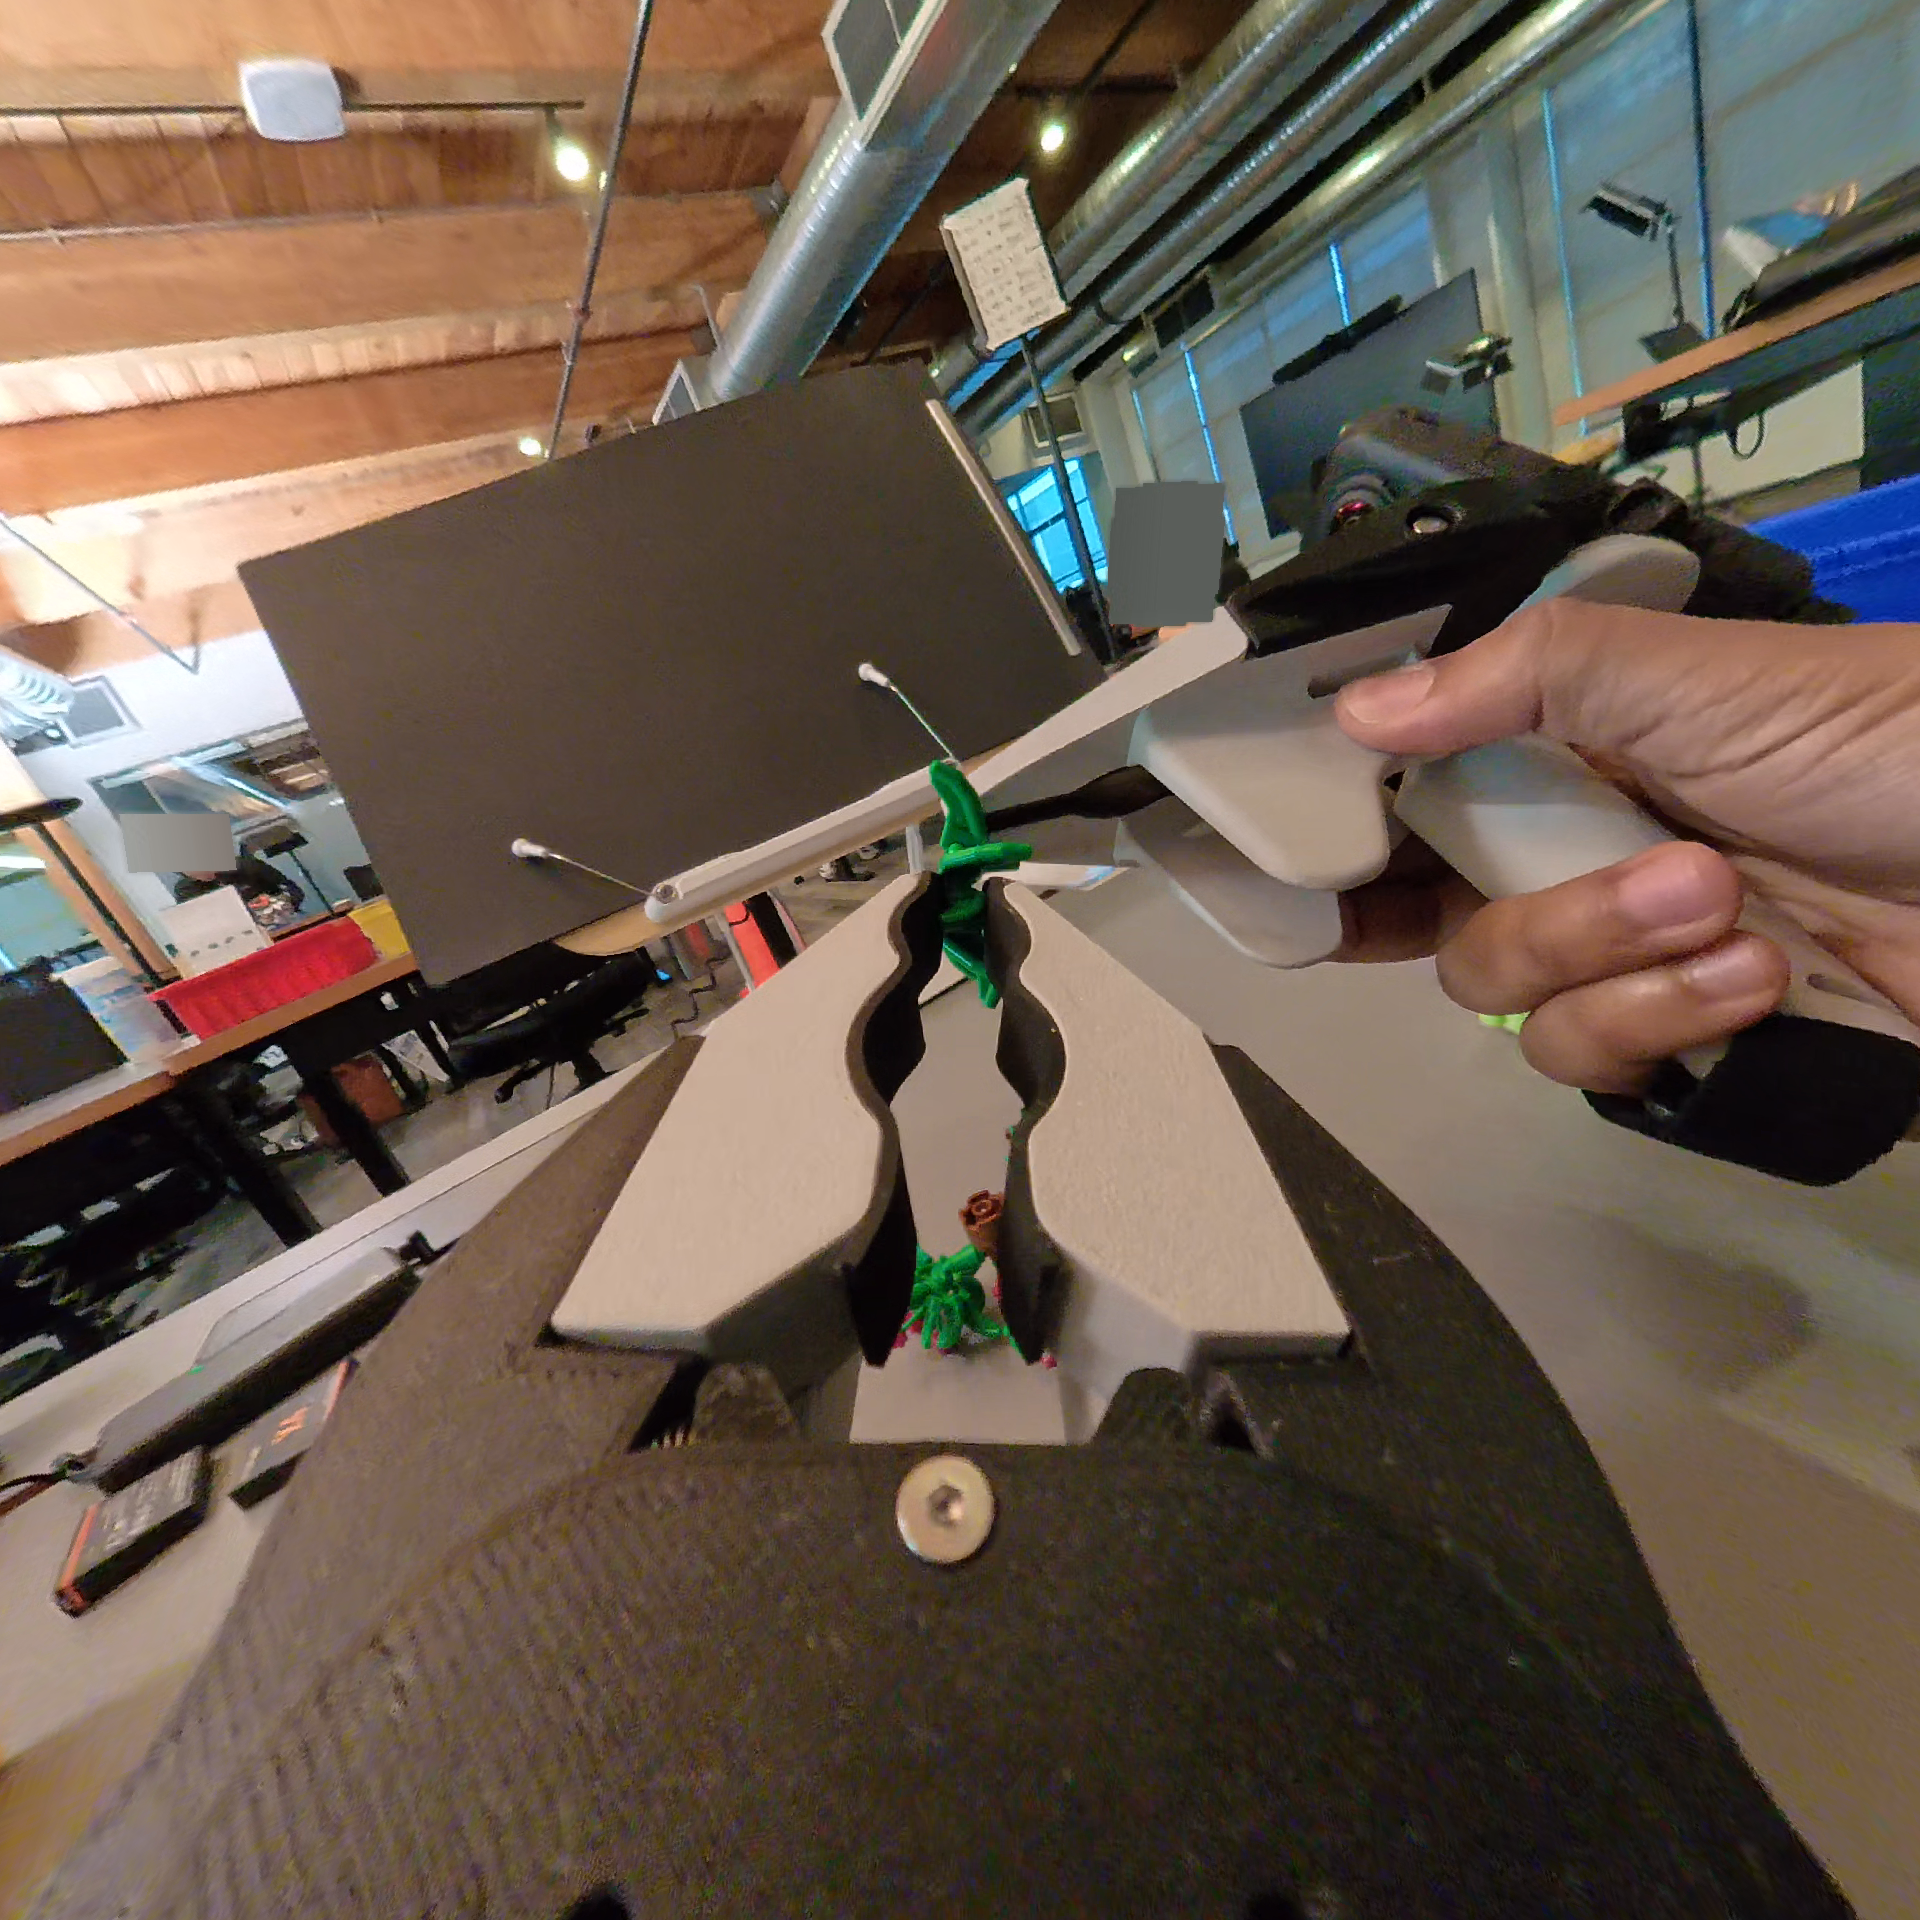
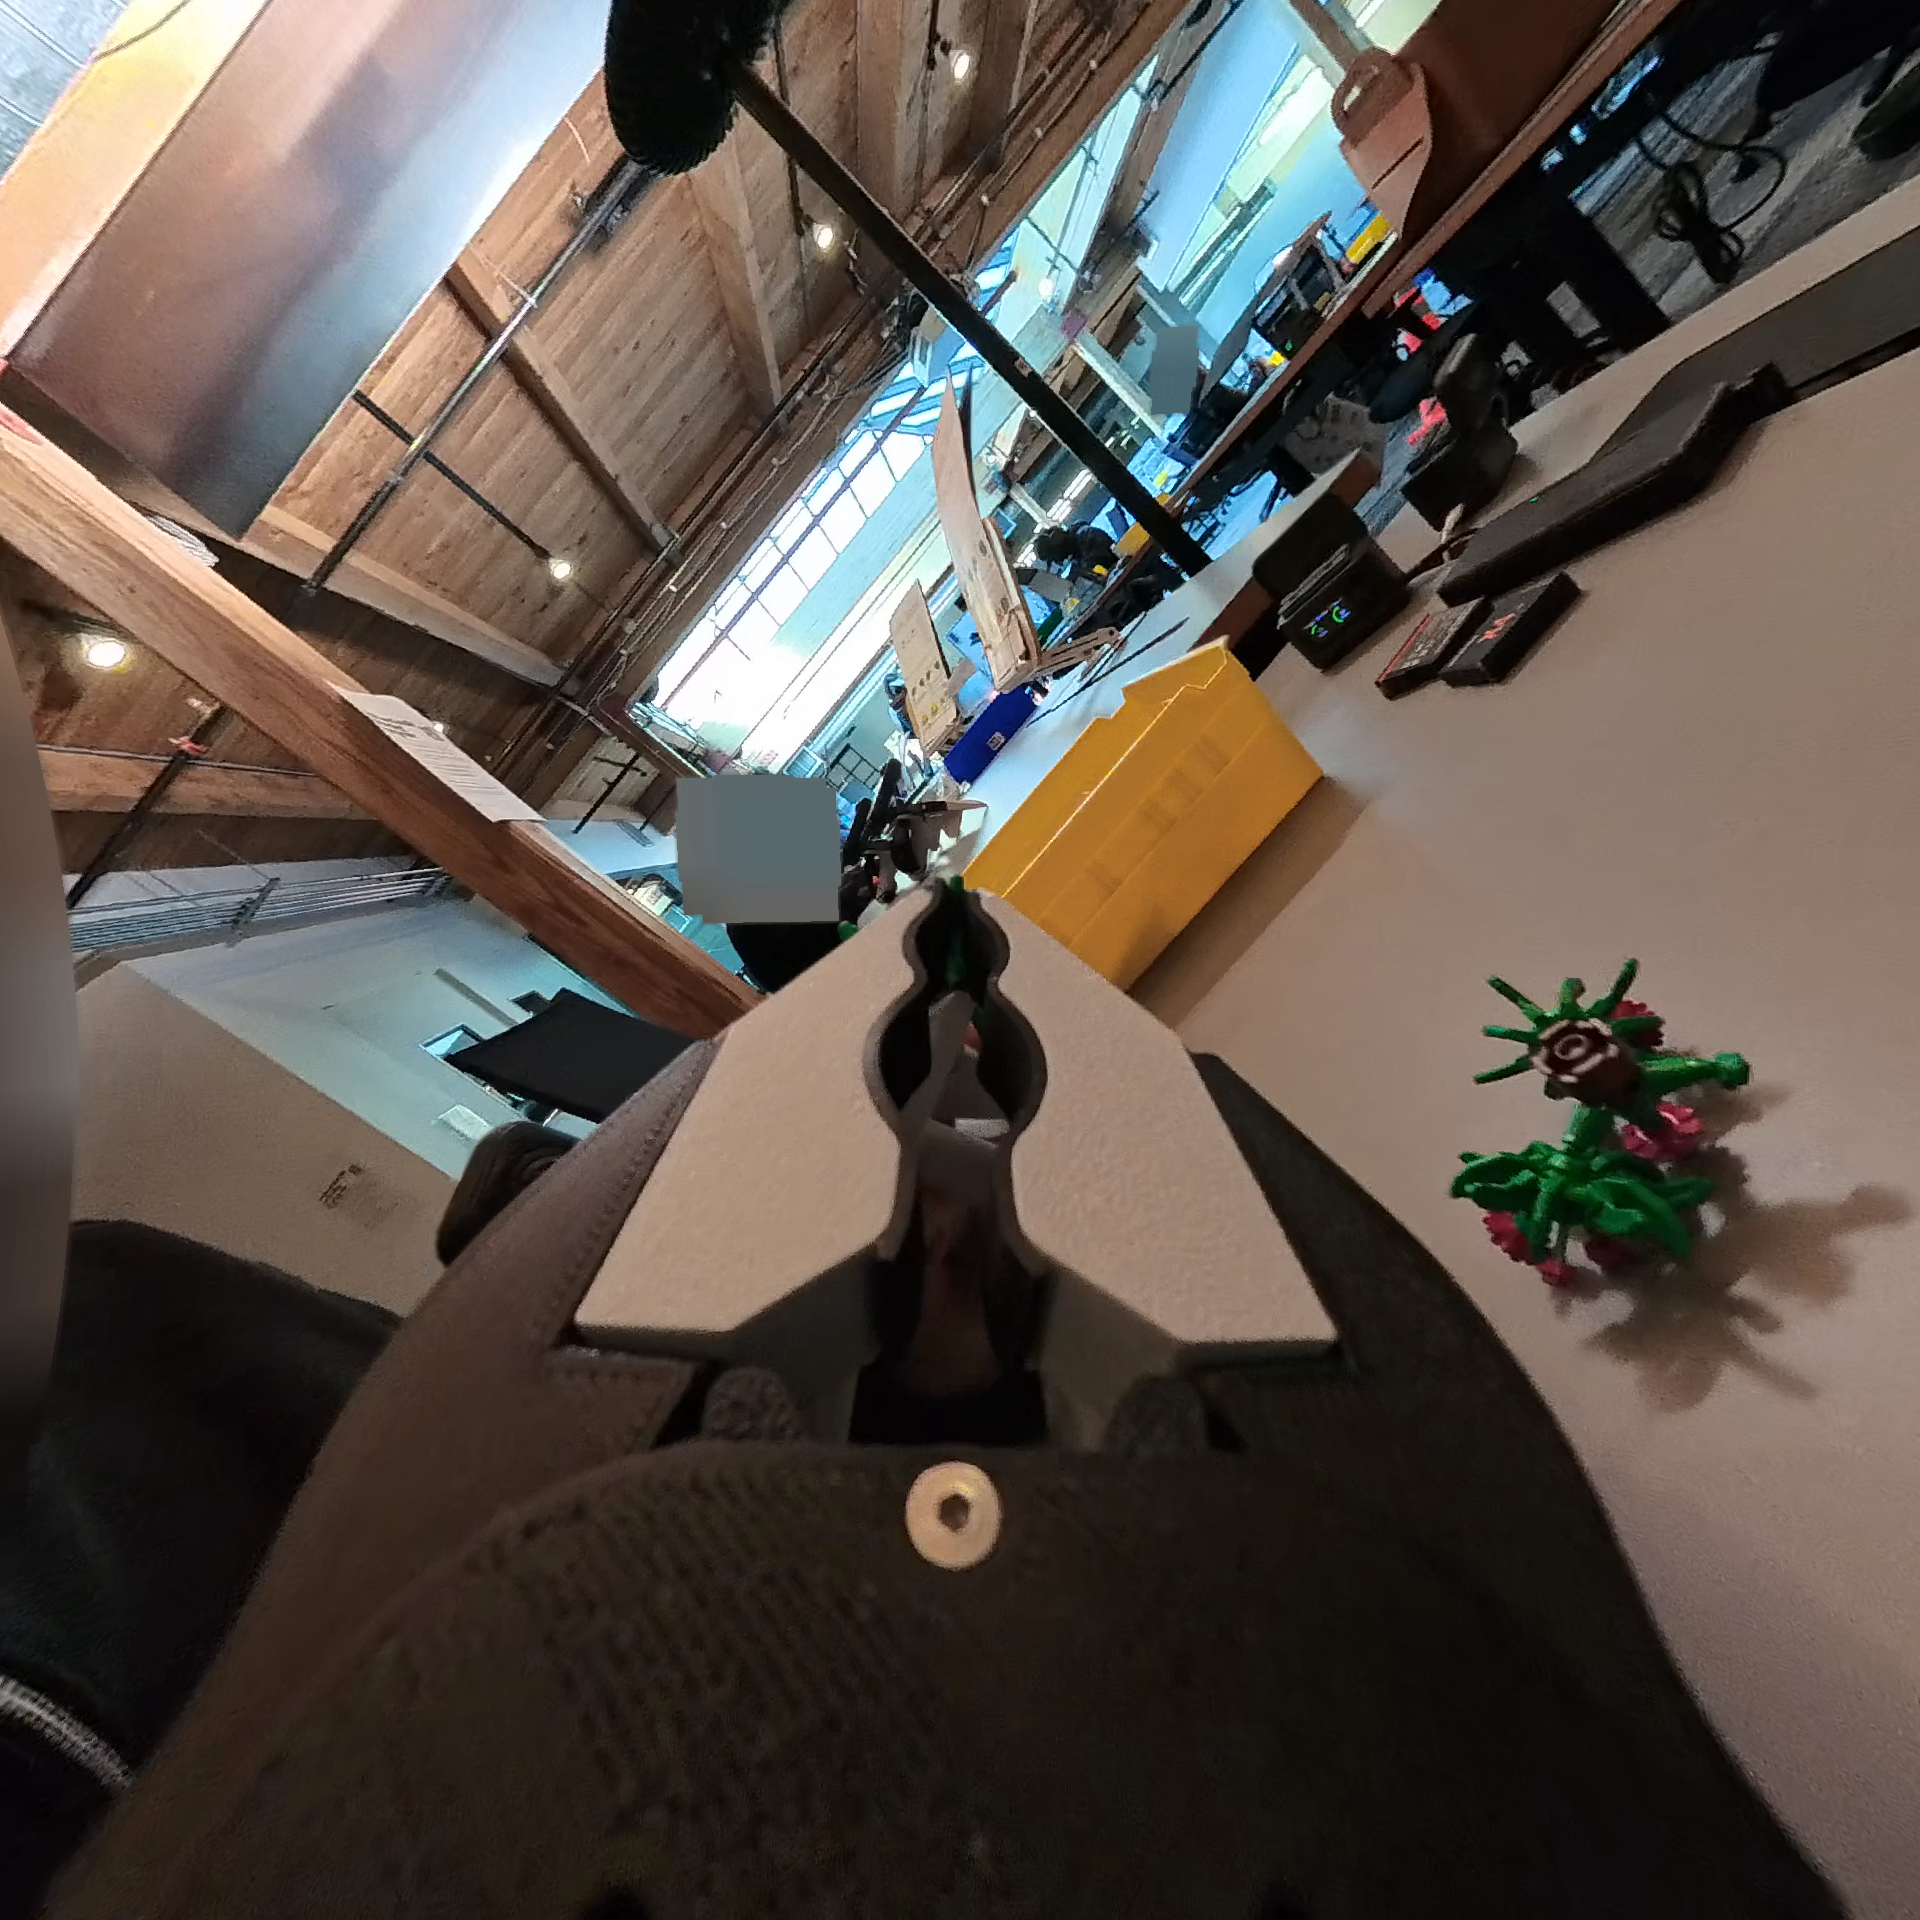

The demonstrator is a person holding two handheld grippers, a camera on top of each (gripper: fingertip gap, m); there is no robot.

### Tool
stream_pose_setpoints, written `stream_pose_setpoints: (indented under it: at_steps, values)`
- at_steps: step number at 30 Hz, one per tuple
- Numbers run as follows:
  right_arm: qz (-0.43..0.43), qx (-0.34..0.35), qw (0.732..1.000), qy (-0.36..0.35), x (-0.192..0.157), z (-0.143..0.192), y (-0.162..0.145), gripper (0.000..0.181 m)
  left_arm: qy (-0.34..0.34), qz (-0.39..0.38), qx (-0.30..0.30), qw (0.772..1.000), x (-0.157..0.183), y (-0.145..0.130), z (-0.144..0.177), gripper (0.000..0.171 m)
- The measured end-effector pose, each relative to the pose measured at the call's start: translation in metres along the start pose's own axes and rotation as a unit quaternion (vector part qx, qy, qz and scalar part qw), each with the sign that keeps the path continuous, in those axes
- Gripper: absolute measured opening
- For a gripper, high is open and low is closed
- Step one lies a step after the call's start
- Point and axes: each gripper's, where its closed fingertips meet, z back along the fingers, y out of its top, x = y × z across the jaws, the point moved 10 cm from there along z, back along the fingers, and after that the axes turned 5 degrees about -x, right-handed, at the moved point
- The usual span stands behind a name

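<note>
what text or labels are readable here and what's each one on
White sheet on a stand: print too small to read.
Paper on the wooden beam: blurred.
Black packs on the table: orange marks, not legible.
Cardboard panels: print too small.
Nothing is clear enough to quote.

A pale grey table carries a toy flower bunch with green stems and pink blooms near the right. Farther off sits a yellow bin, and beyond it a small black box, two flat black packs and a long dark case.
</note>
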Motion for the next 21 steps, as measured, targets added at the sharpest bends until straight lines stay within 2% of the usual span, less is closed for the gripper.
stream_pose_setpoints:
  at_steps: [5, 9, 10, 11, 12, 13, 15, 17, 19, 21]
  values:
    - [0.01, -0.025, 1.0, -0.006, -0.018, -0.009, 0.012, 0.0, -0.009, 0.045, 0.008, 0.999, -0.008, 0.012, 0.005, 0.004]
    - [-0.01, -0.016, 1.0, -0.002, -0.017, -0.01, 0.011, 0.001, -0.015, 0.059, 0.001, 0.998, -0.011, 0.01, 0.005, 0.004]
    - [-0.018, 0.05, 0.999, 0.006, -0.016, 0.0, 0.019, 0.0, -0.01, 0.061, -0.006, 0.998, -0.012, 0.007, 0.008, 0.004]
    - [-0.028, 0.136, 0.99, 0.023, -0.015, 0.025, 0.039, 0.0, 0.008, 0.058, -0.008, 0.998, -0.016, -0.001, 0.013, 0.003]
    - [-0.019, 0.191, 0.981, 0.023, -0.015, 0.055, 0.062, 0.0, 0.016, 0.06, -0.019, 0.998, -0.022, -0.008, 0.013, 0.003]
    - [0.027, 0.208, 0.977, -0.025, -0.021, 0.078, 0.079, 0.0, 0.016, 0.082, -0.02, 0.996, -0.028, -0.009, 0.012, 0.003]
    - [0.138, 0.148, 0.966, -0.163, -0.037, 0.087, 0.089, 0.0, 0.009, 0.135, -0.006, 0.991, -0.032, -0.01, 0.009, 0.003]
    - [0.18, 0.093, 0.956, -0.212, -0.042, 0.069, 0.079, 0.0, 0.003, 0.153, -0.016, 0.988, -0.028, -0.019, 0.004, 0.003]
    - [0.186, 0.021, 0.942, -0.278, -0.021, 0.049, 0.066, 0.0, -0.005, 0.152, -0.027, 0.988, -0.026, -0.024, 0.0, 0.004]
    - [0.145, -0.041, 0.936, -0.319, 0.015, 0.034, 0.051, 0.0, -0.003, 0.147, -0.026, 0.989, -0.028, -0.024, 0.0, 0.003]
